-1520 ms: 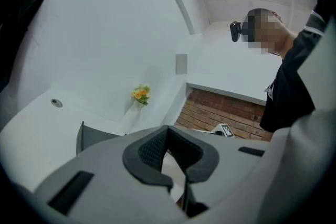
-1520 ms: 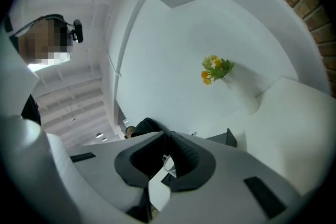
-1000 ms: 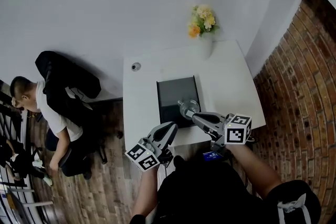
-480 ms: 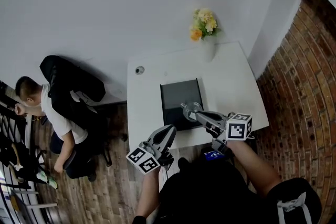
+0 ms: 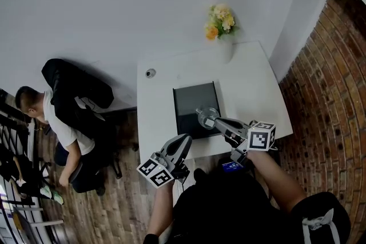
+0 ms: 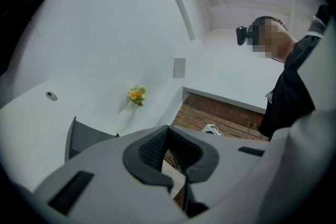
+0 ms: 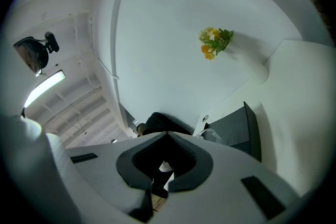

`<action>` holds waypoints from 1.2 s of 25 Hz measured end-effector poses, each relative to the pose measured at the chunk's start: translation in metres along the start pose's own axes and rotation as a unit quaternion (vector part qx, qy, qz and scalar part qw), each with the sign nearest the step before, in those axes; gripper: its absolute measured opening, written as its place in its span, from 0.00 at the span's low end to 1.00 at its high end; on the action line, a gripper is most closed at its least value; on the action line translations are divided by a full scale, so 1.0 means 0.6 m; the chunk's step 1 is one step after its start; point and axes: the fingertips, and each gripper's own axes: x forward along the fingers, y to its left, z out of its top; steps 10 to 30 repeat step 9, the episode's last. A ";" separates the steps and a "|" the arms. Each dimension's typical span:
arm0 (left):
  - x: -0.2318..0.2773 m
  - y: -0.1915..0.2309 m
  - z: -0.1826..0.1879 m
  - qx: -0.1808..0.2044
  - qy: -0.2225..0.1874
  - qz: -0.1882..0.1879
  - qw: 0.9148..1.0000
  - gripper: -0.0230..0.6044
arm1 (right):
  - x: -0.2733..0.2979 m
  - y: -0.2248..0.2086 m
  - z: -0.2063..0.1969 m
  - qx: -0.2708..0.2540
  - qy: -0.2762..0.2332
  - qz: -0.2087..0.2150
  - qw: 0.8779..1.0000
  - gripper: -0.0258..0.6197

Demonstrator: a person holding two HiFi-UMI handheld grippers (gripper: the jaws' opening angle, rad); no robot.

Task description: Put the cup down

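- The cup is a small clear glass at the near right corner of the black tray. Its round rim faces up. What it holds is too small to tell.
- Whether the cup stands on the tray or hangs just above it cannot be told from the head view.
- The right gripper reaches in from the near right, its tips touching or just beside the cup. Its jaws are pressed together. In the right gripper view the cup peeks out past the right jaw, beside the meeting tips rather than between them.
- The left gripper hovers at the table's near edge, just short of the tray and apart from the cup. Its jaws are also pressed together, with nothing between them.
- The tray is a shallow dark rectangle in the middle of the white table. Apart from the cup at its corner, its surface looks bare.
- A white vase stands at the far edge of the table against the wall, well apart from the tray. It holds a bunch of yellow and orange flowers with green leaves.
- A small round fitting sits near the table's far left corner.
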 end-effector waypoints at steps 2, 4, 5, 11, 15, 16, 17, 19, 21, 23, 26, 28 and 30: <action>0.000 -0.001 0.000 0.003 0.000 0.002 1.000 0.05 | -0.003 -0.003 -0.001 -0.004 0.000 -0.006 1.000 0.06; 0.000 -0.001 0.000 0.004 0.000 0.003 1.000 0.05 | -0.004 -0.005 -0.002 -0.006 0.000 -0.009 1.000 0.06; 0.000 -0.001 0.000 0.005 0.001 0.004 1.000 0.05 | -0.005 -0.005 -0.002 -0.006 0.000 -0.010 1.000 0.06; 0.001 0.002 -0.001 0.007 0.004 0.007 1.000 0.05 | -0.006 -0.009 -0.002 -0.027 0.006 -0.023 0.999 0.06; 0.001 0.002 -0.001 0.007 0.004 0.007 1.000 0.05 | -0.006 -0.009 -0.002 -0.027 0.006 -0.023 0.999 0.06; 0.001 0.002 -0.001 0.007 0.004 0.007 1.000 0.05 | -0.006 -0.009 -0.002 -0.027 0.006 -0.023 0.999 0.06; 0.001 0.002 -0.001 0.007 0.004 0.007 1.000 0.05 | -0.006 -0.009 -0.002 -0.027 0.006 -0.023 0.999 0.06; 0.001 0.002 -0.001 0.007 0.004 0.007 1.000 0.05 | -0.006 -0.009 -0.002 -0.027 0.006 -0.023 0.999 0.06; 0.001 0.002 -0.001 0.007 0.004 0.007 1.000 0.05 | -0.006 -0.009 -0.002 -0.027 0.006 -0.023 0.999 0.06; 0.001 0.002 -0.001 0.007 0.004 0.007 1.000 0.05 | -0.006 -0.009 -0.002 -0.027 0.006 -0.023 0.999 0.06; 0.001 0.002 -0.001 0.007 0.004 0.007 1.000 0.05 | -0.006 -0.009 -0.002 -0.027 0.006 -0.023 0.999 0.06; 0.001 0.002 -0.001 0.007 0.004 0.007 1.000 0.05 | -0.006 -0.009 -0.002 -0.027 0.006 -0.023 0.999 0.06; 0.001 0.002 -0.001 0.007 0.004 0.007 1.000 0.05 | -0.006 -0.009 -0.002 -0.027 0.006 -0.023 0.999 0.06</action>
